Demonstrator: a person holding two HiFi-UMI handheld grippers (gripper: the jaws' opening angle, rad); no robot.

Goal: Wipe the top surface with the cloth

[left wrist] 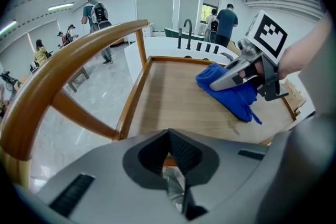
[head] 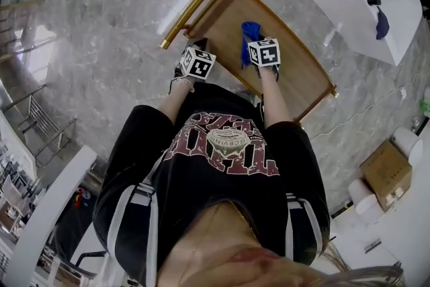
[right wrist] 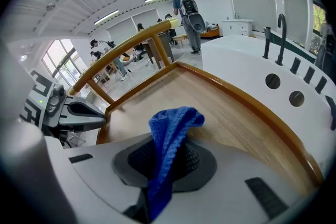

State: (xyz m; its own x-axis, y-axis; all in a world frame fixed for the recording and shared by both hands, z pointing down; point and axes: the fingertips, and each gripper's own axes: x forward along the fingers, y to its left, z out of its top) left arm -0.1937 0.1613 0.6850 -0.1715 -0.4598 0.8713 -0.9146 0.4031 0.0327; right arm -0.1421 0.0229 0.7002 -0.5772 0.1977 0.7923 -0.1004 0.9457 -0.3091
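Your right claw [right wrist: 167, 162] pinches the blue cloth [right wrist: 173, 126], loose folds resting on the wooden surface [right wrist: 220, 107], ready to wipe; your left claw [left wrist: 169, 152] hangs closed and empty alongside, probably keeping clear.

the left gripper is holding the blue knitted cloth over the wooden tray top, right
Wrong gripper: the right gripper holds the blue knitted cloth over the wooden tray top; the right gripper view shows it pinched between the jaws.
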